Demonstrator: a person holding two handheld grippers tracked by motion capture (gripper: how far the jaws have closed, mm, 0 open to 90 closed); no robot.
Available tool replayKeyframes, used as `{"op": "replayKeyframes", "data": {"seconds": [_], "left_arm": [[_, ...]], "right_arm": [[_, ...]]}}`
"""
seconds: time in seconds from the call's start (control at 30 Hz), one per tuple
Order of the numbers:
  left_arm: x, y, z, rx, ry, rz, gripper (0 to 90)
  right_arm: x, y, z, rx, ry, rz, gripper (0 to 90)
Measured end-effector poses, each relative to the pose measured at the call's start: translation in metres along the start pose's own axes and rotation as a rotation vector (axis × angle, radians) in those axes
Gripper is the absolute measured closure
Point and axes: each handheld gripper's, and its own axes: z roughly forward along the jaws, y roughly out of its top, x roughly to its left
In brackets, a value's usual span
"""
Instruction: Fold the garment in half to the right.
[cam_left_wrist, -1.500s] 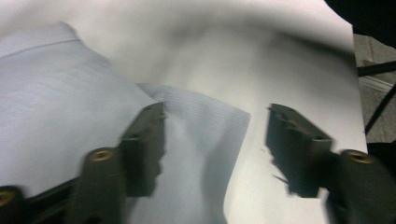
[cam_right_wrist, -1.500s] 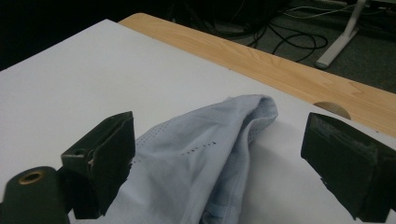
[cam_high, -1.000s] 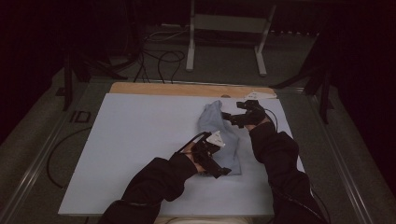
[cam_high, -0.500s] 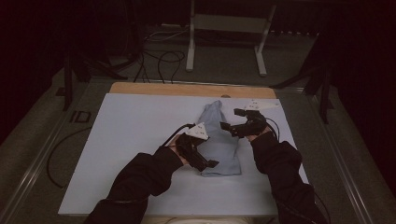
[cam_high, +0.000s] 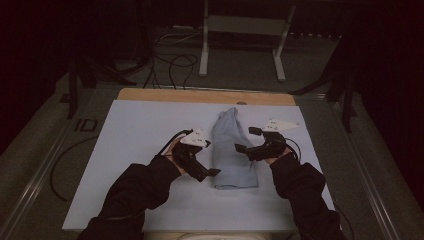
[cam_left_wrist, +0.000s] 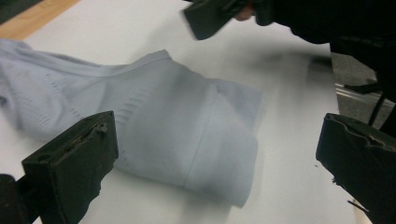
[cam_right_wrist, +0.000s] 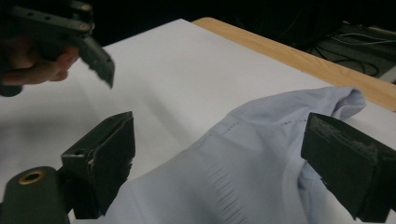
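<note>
A pale blue-grey garment (cam_high: 231, 150) lies folded into a narrow strip down the middle of the white table top (cam_high: 135, 125), with its bunched end toward the far side. My left gripper (cam_high: 208, 160) hovers just left of the strip's near half, open, with nothing in it. My right gripper (cam_high: 247, 140) stands open just right of the strip. In the left gripper view the folded near end of the garment (cam_left_wrist: 196, 135) lies between and beyond my wide-apart left gripper (cam_left_wrist: 219, 163). In the right gripper view the garment (cam_right_wrist: 261, 158) lies under my spread right gripper (cam_right_wrist: 219, 163).
A wooden strip (cam_high: 200, 95) edges the table's far side. Beyond it stand a metal frame (cam_high: 245, 25) and loose cables (cam_high: 170, 60) on the floor. Black sleeves (cam_high: 145, 185) come in from the bottom. Bare white surface extends left of the garment.
The garment has gone from a wider crumpled shape to a narrow folded strip. The left gripper has let go of it and drawn off to the left. The right gripper has drawn back toward me along its right side.
</note>
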Motion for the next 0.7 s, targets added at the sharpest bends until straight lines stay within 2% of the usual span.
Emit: {"op": "replayKeyframes", "data": {"seconds": [0.17, 0.4, 0.7], "left_arm": [[0.004, -0.010, -0.013, -0.004, 0.026, -0.011, 0.0], [0.009, -0.031, -0.031, -0.002, 0.057, -0.037, 0.0], [0.014, -0.060, -0.056, -0.003, 0.107, -0.074, 0.0]], "right_arm": [[0.003, -0.009, -0.007, 0.012, 0.004, -0.006, 9.8], [0.008, -0.035, -0.020, 0.007, -0.001, 0.016, 9.8], [0.005, -0.054, -0.036, 0.006, -0.015, 0.027, 9.8]]}}
